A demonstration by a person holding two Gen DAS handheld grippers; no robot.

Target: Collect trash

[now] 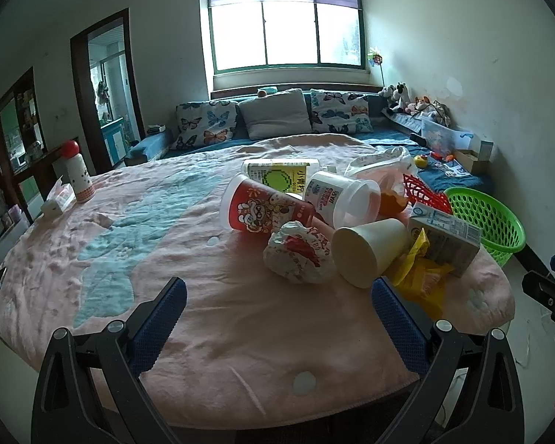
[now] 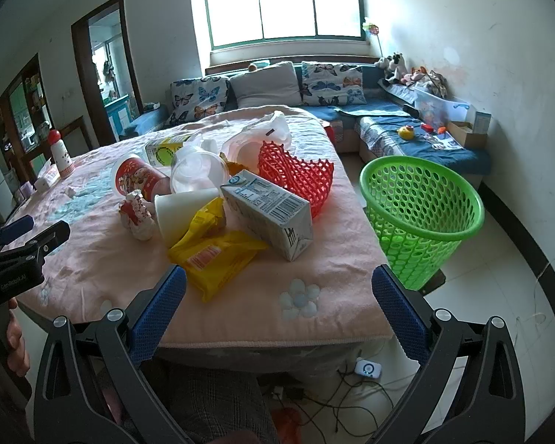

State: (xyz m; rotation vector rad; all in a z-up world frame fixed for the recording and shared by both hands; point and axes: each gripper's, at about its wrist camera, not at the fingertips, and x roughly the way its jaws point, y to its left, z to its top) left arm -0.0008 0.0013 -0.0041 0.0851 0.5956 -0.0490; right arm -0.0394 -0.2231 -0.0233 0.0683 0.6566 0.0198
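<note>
- Both sets of fingers spread wide, nothing between them. Left gripper point(image 1: 277, 309) and right gripper point(image 2: 279, 296) hover over the near edge of the desk point(image 2: 314, 259), angled down at the pile.
- Trash sits heaped on the desk's right half, on the pink cloth; nothing collected yet by the look of it.
- Green bin point(image 2: 421, 199) stands on the floor just right of the desk, empty as far as I can see. Short carry for my right.
- Yellow wrapper point(image 2: 212, 257): nearest to my right. Light, soft, slick film. I'd pinch a crumpled fold, not a flat face.
- Carton point(image 2: 268, 209): on its side, leaning on the wrapper. Stiff, probably empty and light. Grip across the narrow sides.
- White cup point(image 1: 366, 253): tipped over, base toward my left. Thin, will crush; take wall near the rim, gentle squeeze.
- Paper ball point(image 1: 298, 255): nearest my left, soft, easy grab anywhere.
- Red cup point(image 1: 266, 209) and clear cup point(image 1: 342, 198) lie farther back; clear one is slippery, brittle-ish.
- Red mesh basket point(image 2: 296, 174) behind the carton: can't tell if trash.
- Bottle point(image 1: 78, 172) far left likely stays.
</note>
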